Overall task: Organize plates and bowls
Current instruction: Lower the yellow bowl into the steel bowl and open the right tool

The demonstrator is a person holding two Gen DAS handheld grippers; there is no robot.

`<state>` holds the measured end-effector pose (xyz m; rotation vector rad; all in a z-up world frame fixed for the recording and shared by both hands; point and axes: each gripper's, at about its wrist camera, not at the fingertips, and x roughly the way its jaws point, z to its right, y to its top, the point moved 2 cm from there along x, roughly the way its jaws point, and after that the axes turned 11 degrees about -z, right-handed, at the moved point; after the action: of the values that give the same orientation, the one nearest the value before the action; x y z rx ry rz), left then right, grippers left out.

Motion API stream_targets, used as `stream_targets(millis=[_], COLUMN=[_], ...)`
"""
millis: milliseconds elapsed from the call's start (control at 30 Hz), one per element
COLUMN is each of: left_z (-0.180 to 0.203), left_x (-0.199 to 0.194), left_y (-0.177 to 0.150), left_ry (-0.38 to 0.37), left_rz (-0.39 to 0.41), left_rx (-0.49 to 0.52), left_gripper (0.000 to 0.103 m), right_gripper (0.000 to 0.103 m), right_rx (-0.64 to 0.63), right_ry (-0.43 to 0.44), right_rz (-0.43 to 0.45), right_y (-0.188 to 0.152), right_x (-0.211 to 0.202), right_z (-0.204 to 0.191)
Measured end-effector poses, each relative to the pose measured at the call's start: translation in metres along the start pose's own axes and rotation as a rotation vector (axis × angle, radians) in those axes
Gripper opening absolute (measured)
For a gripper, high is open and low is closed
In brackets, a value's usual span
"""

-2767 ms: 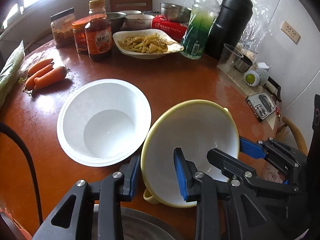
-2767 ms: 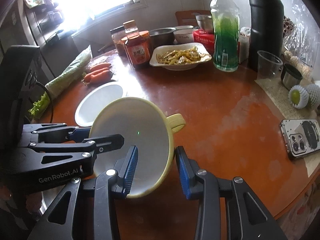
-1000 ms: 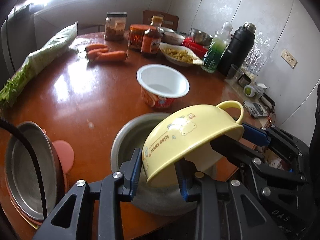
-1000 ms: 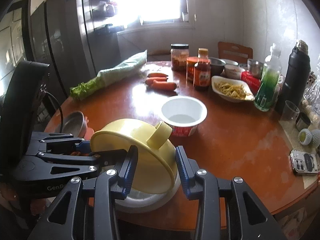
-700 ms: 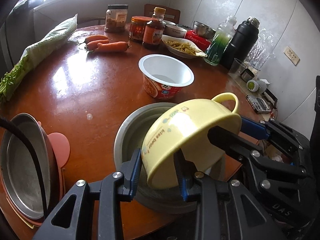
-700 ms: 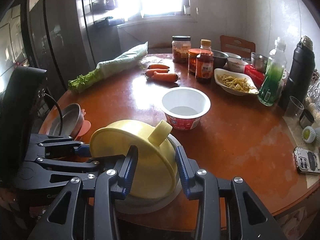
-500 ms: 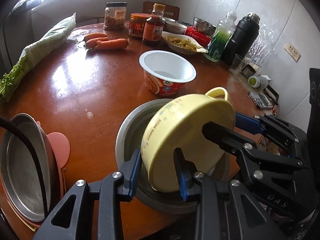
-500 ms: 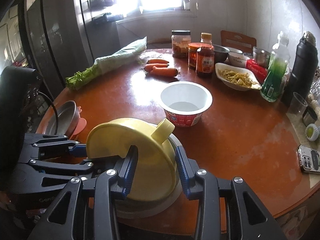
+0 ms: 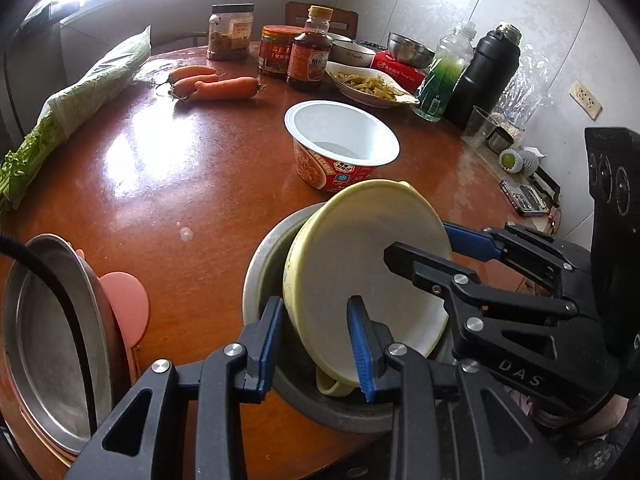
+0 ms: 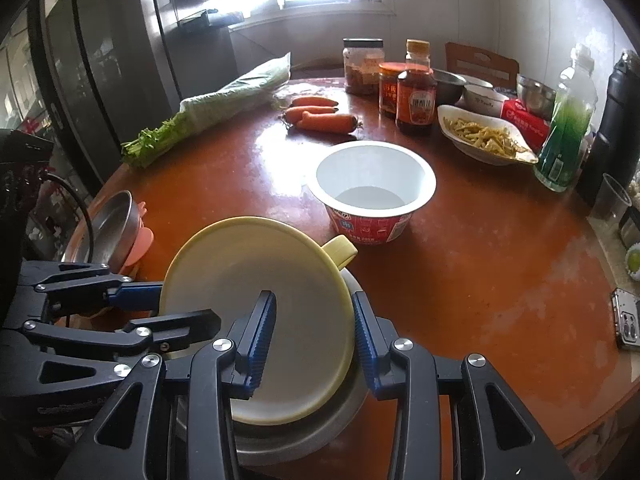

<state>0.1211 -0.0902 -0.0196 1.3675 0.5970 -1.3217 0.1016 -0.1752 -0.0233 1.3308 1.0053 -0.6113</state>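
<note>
So the pale yellow two-handled plastic bowl (image 9: 360, 264) is basically in place, sitting tilted inside the grey metal bowl (image 9: 264, 264) at the near edge of the round red-brown wooden table (image 9: 160, 168). I'd call that nesting step nearly finished; it just needs to settle flat and get let go.

Left to do, as far as I can judge: the white instant-noodle cup with the red label (image 10: 374, 190) sits alone just beyond the stack, and a shallow steel plate over a pink plate (image 9: 52, 340) waits at the near left. The dish of yellow food and small bowls at the far side look untouched.

Poses: both tools come in low from the near side, pointing across the table. The left gripper (image 9: 316, 344) has its blue pads straddling the near-left rim of the yellow bowl, one pad outside the wall and one inside. The right gripper (image 10: 314, 340) does the same on the right rim. Both look clamped on the rim, though the left's outer pad contact is hard to confirm.
</note>
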Motion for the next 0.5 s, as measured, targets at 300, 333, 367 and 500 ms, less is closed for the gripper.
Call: stream_targets(millis=[300, 333, 367, 500], left_z=[0.0, -0.001, -0.001, -0.003], left_x=[-0.004, -0.006, -0.008, -0.013], left_y=[-0.003, -0.003, -0.004, -0.004], left_ry=[0.006, 0.005, 0.006, 0.001], left_rz=[0.016, 0.021, 0.028, 0.042], left_rx=[0.014, 0.013, 0.013, 0.007], left_gripper=[0.032, 0.033, 0.033, 0.033], right_gripper=[0.041, 0.041, 0.041, 0.042], right_rx=[-0.005, -0.009, -0.011, -0.019], right_ry=[-0.006, -0.008, -0.011, -0.014], right_rz=[0.004, 0.006, 0.004, 0.002], right_y=[0.002, 0.002, 0.002, 0.002], right_x=[0.003, 0.002, 0.003, 0.003], right_z=[-0.001, -0.002, -0.003, -0.003])
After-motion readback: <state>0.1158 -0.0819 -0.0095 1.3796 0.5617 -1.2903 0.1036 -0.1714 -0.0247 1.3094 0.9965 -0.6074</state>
